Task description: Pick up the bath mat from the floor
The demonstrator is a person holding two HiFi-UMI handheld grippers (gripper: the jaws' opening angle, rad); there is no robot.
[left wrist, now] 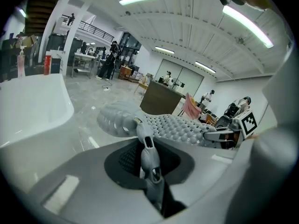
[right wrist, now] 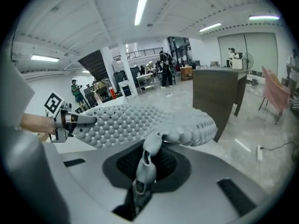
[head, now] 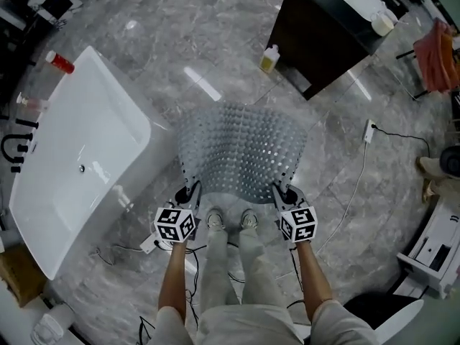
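The grey bath mat [head: 241, 149], studded with bumps and holes, is lifted at its near edge and curves away toward the floor. My left gripper [head: 190, 191] is shut on its near left corner, and my right gripper [head: 282, 191] is shut on its near right corner. In the left gripper view the shut jaws pinch the mat [left wrist: 180, 129] at its corner, and the right gripper [left wrist: 236, 129] shows across it. In the right gripper view the mat [right wrist: 133, 118] stretches from the pinched corner to the left gripper [right wrist: 65, 119].
A white bathtub [head: 79, 157] stands to the left, with a red-capped bottle [head: 61, 62] on its rim. A dark cabinet [head: 323, 34] is ahead on the right, a yellow bottle [head: 269, 58] beside it. A cable and plug [head: 369, 130] lie at the right. The person's shoes [head: 215, 219] are under the mat's near edge.
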